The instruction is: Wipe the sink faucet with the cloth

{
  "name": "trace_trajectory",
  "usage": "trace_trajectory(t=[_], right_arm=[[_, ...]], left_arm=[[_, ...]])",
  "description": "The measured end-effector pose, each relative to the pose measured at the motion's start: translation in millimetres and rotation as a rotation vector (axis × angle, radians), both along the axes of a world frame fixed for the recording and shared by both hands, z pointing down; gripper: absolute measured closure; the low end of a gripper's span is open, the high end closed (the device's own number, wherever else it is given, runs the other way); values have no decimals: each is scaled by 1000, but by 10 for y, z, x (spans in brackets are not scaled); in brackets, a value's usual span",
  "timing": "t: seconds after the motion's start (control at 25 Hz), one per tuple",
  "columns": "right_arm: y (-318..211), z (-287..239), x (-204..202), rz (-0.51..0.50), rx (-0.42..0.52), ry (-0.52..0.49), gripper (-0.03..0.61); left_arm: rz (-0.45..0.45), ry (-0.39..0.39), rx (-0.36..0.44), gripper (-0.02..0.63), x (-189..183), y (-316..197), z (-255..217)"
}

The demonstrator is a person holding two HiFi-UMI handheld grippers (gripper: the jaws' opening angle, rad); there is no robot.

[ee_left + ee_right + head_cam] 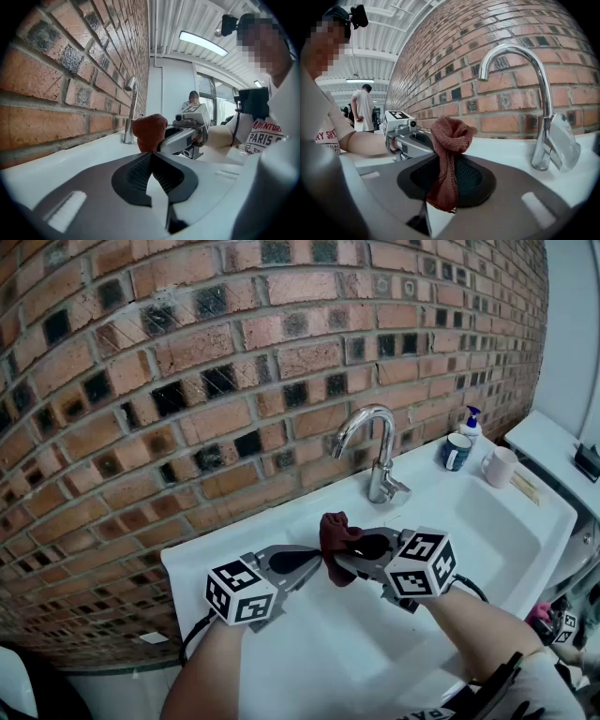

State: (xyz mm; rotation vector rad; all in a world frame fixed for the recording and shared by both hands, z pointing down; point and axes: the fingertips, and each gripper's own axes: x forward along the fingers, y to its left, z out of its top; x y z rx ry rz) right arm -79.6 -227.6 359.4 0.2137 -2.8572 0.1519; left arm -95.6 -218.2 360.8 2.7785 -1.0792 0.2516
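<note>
A dark red cloth [336, 532] hangs bunched between my two grippers, above the white sink [525, 521]. My right gripper [339, 559] is shut on the cloth [449, 140], which stands up in a wad above its jaws and trails down through them. Facing it from the left, my left gripper [319, 561] is shut too, its tips pinching the cloth's lower edge [149, 130]. The chrome faucet [380, 442] rises behind both grippers, untouched. It stands at the right in the right gripper view [539, 93] and behind the cloth in the left gripper view [130, 112].
A brick wall [187, 362] runs right behind the sink. At the far right of the sink top stand a blue mug [457, 451], a white mug [499, 467] and a soap bottle [471, 421]. People stand in the room behind [363, 110].
</note>
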Motion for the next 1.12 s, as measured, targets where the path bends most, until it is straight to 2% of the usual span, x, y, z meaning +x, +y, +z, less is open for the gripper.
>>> trace_trajectory(t=[0.24,0.56,0.72,0.84,1.12], right_arm=[[-78,-309,-14,26,40,-51,489],[-234,-1048,-173,44,180,-116,489],[-336,-1378,-220,59,215,-151,489],[-422,-1502,-219,83,213,-170,489],[-589,-1489,-167,129,132,-205,489]], left_arm=[[-3,-2,-3,607,-5,20,1],[-3,-5,-4,607,-5,16,7],[-2,-6,-5,607,0,13,12],[-2,-7,-5,607,-1,10,14],[-2,-5,-6,607,4,18,3]])
